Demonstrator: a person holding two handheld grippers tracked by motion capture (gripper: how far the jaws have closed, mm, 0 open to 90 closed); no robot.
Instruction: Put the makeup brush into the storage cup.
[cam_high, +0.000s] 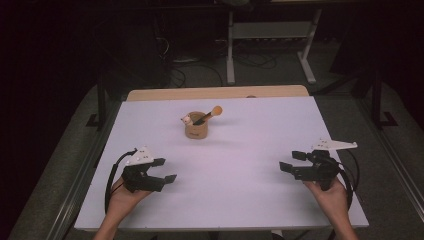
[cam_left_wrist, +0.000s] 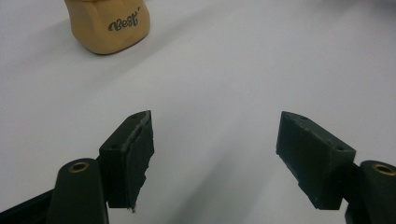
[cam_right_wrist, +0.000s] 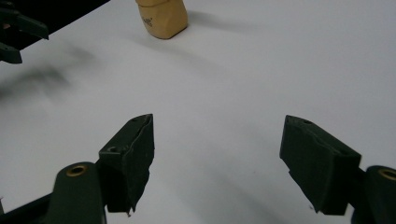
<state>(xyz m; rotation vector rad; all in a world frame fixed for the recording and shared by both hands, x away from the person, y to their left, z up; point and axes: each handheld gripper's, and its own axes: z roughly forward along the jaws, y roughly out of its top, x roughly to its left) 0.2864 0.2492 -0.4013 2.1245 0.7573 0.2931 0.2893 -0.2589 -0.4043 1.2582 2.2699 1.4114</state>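
A tan cup (cam_high: 196, 126) stands near the middle back of the white table (cam_high: 240, 145); a stick with an orange ball end and a small pale piece rest in it. My left gripper (cam_high: 165, 170) is held low at the front left, open and empty, jaws pointing right. Its own view shows the cup (cam_left_wrist: 108, 25), lettered "Best", far ahead at upper left. My right gripper (cam_high: 292, 161) is held at the front right, open and empty, jaws pointing left. Ahead of the right gripper (cam_right_wrist: 217, 161) the cup (cam_right_wrist: 162, 17) stands at the top, and the left gripper (cam_right_wrist: 18, 30) shows at the upper left.
A wooden strip (cam_high: 215, 93) runs along the table's far edge. Behind the table a white desk frame (cam_high: 270, 45) and cables lie on a dark floor. Bare white tabletop lies between the two grippers and the cup.
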